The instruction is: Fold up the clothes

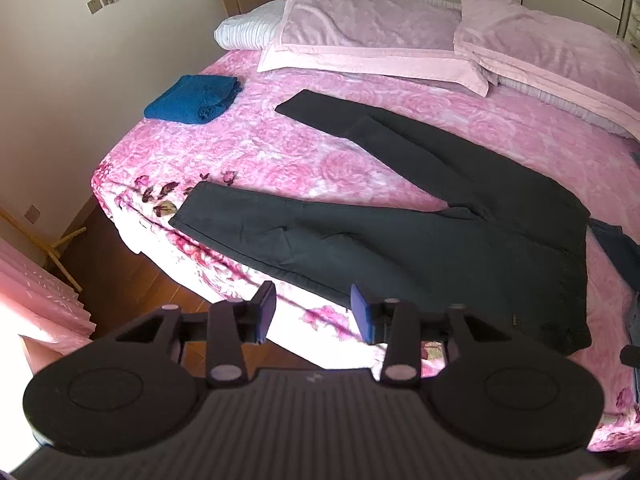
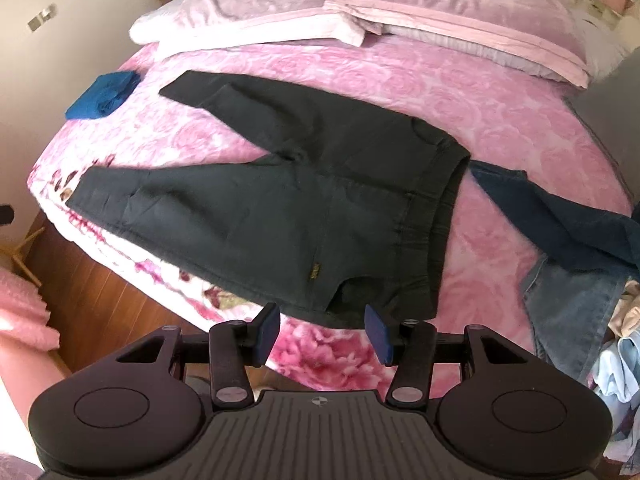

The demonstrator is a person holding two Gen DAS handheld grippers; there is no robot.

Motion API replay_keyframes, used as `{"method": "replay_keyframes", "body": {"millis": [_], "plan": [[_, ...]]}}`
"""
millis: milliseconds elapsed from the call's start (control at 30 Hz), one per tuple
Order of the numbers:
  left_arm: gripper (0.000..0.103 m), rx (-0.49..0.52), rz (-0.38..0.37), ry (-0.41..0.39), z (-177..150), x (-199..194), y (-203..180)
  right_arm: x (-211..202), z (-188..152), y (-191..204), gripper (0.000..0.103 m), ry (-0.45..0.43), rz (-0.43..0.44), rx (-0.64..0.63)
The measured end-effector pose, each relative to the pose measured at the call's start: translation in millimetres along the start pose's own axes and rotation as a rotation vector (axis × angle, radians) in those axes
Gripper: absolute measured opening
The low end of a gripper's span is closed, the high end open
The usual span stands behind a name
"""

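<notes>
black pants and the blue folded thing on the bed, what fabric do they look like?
Black pants: likely a matte cotton-blend or stretch denim; no sheen, stitched waistband, soft creases. Blue folded item: looks like terry or a chunky knit, from its nubby surface and thick rounded fold edges; too small to say which.

Black trousers (image 2: pixel 280 200) are spread flat on a pink bedspread (image 2: pixel 480 100), with the legs parted toward the left and the waistband at the right. A small tag is seen near the lower hem side. The right gripper (image 2: pixel 322 330) is held just above the near bed edge, its jaws parted and empty, close to the trousers' lower edge. A folded blue cloth (image 2: pixel 104 94) lies at the far left. Jeans (image 2: pixel 568 232) are piled at the right. Pillows (image 2: pixel 360 4) are placed behind.
</notes>
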State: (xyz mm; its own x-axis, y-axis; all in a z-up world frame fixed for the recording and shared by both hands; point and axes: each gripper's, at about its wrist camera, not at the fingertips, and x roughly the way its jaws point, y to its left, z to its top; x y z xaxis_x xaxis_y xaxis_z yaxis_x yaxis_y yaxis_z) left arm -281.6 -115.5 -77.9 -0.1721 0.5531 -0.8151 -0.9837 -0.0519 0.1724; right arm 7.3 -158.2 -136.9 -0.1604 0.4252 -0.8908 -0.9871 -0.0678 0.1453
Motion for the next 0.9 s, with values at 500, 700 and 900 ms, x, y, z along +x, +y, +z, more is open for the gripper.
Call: {"method": "replay_keyframes", "body": {"millis": [500,700,900], "plan": [[0.038,0.035,-0.042,-0.023,13,8,29,10,16,41,0.051,-0.036,-0.014,-0.008],[0.039,0.023,-0.025,-0.022,13,3,37,16,25,52,0.051,-0.027,0.015,-0.024],[0.040,-0.031,0.010,-0.002,4,-4,26,23,39,46,0.051,-0.017,0.056,-0.125]]}}
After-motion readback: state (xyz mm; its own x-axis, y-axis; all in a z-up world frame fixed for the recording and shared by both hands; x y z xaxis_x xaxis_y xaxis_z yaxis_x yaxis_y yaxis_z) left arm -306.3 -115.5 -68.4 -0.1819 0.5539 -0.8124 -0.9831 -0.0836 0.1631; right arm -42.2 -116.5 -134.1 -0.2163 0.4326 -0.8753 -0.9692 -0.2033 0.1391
